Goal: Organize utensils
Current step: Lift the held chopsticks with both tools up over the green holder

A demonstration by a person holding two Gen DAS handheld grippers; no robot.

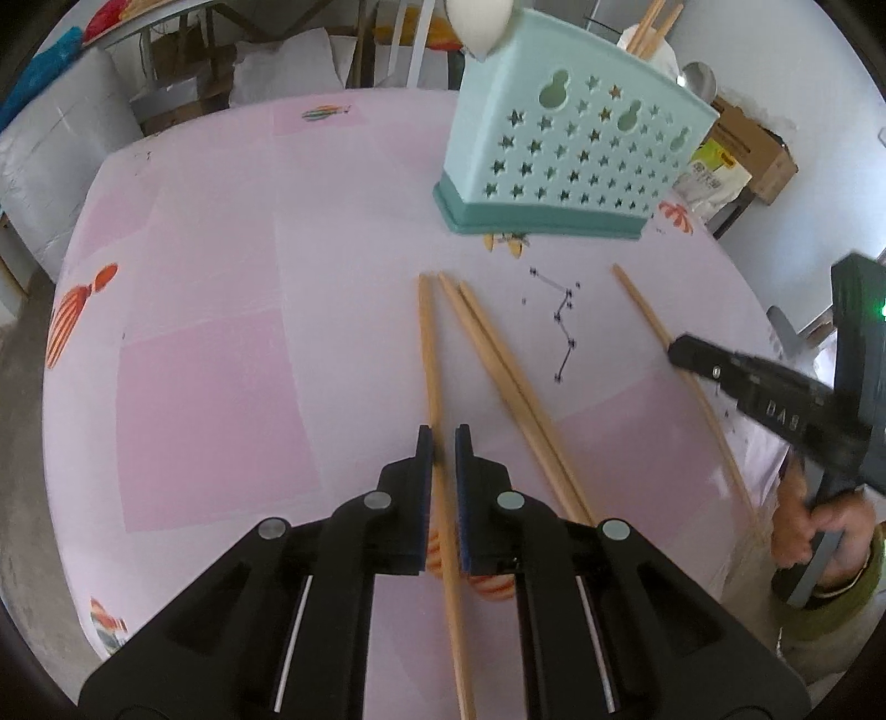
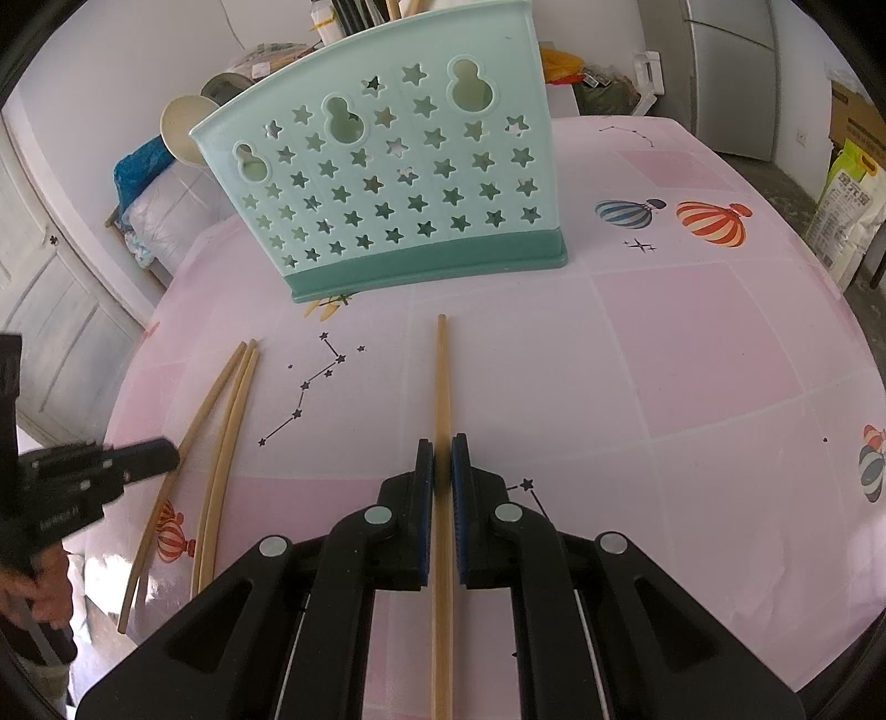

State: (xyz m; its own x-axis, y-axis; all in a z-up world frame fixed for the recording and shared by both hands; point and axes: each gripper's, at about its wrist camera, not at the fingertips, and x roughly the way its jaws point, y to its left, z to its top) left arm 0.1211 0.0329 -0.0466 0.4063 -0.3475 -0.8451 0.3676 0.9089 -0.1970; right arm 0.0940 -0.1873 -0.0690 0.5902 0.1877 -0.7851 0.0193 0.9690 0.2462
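Note:
A mint utensil holder (image 1: pixel 570 149) (image 2: pixel 387 183) with star-shaped holes stands upright on the pink tablecloth. My left gripper (image 1: pixel 443 443) is shut on one wooden chopstick (image 1: pixel 429 343), which runs back between the pads. Two more chopsticks (image 1: pixel 498 365) lie side by side just right of it. In the right wrist view my right gripper (image 2: pixel 442 459) is shut on another chopstick (image 2: pixel 442 376) that points at the holder. The left gripper (image 2: pixel 166 454) shows there at the left, among three chopsticks (image 2: pixel 232 421). The right gripper (image 1: pixel 681 351) shows at the right edge of the left wrist view.
A white spoon (image 1: pixel 479 22) and several chopsticks (image 1: pixel 653 22) stick out of the holder. A person's hand (image 1: pixel 814 526) grips the right tool's handle. Off the round table (image 2: pixel 692 343) stand a cardboard box (image 1: pixel 753 149), a rice bag (image 2: pixel 847 205) and a white door (image 2: pixel 50 310).

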